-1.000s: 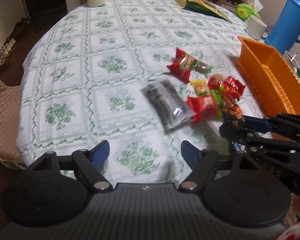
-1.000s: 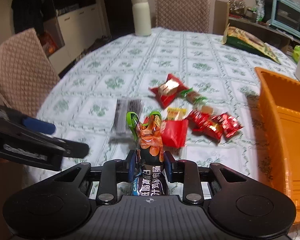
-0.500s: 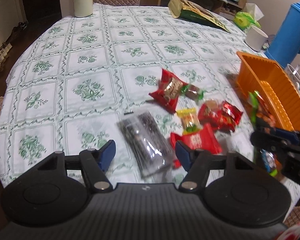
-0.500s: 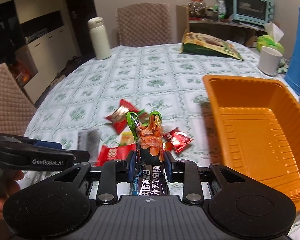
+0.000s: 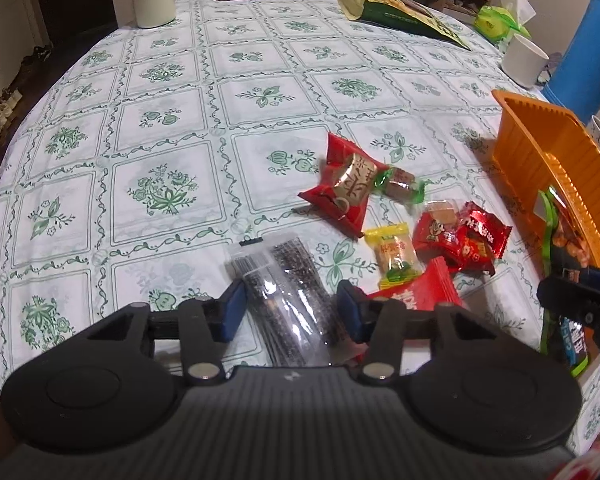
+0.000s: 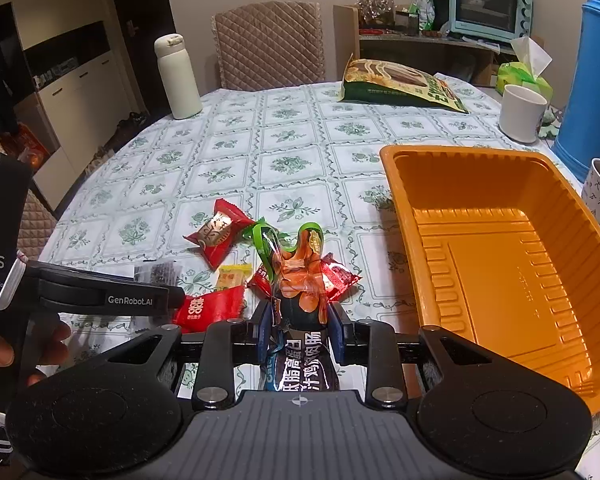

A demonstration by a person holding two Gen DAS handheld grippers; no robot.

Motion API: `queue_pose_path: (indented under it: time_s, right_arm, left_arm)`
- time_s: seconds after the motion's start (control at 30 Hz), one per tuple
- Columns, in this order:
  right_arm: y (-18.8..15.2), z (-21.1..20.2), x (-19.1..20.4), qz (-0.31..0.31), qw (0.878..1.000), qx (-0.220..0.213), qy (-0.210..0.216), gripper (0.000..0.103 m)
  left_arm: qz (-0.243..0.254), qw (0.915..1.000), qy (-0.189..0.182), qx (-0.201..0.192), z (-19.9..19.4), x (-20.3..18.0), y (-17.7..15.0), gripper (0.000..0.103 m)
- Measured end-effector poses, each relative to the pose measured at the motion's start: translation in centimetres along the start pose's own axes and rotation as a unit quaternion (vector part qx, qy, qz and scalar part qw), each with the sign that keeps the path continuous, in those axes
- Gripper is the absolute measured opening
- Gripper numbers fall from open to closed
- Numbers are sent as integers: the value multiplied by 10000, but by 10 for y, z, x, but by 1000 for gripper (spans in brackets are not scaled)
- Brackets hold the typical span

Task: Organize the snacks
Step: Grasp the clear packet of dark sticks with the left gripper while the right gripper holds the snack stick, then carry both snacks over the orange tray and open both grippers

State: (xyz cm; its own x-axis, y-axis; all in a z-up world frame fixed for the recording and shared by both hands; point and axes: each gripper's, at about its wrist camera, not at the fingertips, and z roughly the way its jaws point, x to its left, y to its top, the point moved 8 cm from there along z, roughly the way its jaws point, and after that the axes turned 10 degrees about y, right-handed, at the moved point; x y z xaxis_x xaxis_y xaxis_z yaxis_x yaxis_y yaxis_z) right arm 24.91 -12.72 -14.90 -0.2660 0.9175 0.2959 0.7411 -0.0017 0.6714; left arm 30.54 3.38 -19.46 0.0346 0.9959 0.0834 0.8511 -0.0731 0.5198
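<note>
right gripper [image 6: 298, 330] clamped on sausage pack [image 6: 300, 280], light, crinkly, likely slippery, held mid-body | orange tray [image 6: 496, 344] at 2 o'clock | left gripper [image 5: 290, 308] spread apart around clear packet [image 5: 288, 300]

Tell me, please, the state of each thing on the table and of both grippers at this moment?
left gripper: open, fingers astride the clear packet.
clear packet: lying flat, not gripped.
right gripper: shut on the sausage snack.
sausage snack: held upright, off the table.
orange tray: empty.
red wedding candy: lying loose.
white flask: upright, lid closed.
</note>
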Motion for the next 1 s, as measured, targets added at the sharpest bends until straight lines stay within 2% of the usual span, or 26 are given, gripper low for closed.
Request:
queue_pose_path:
  time_s: [0.23, 0.63, 1.0]
  right_arm:
    - [1, 1, 4, -2, 10000, 7, 26, 30]
    - [-1, -7, 10, 81, 10000, -9, 15, 30]
    - [-3, -31, 9, 190, 9996, -83, 216, 30]
  left_arm:
    - [-95, 9999, -72, 18, -1, 12, 1, 36]
    - [219, 9996, -119, -102, -20, 26, -14, 35]
    - [89, 9988, -180, -456, -76, 16, -11, 35]
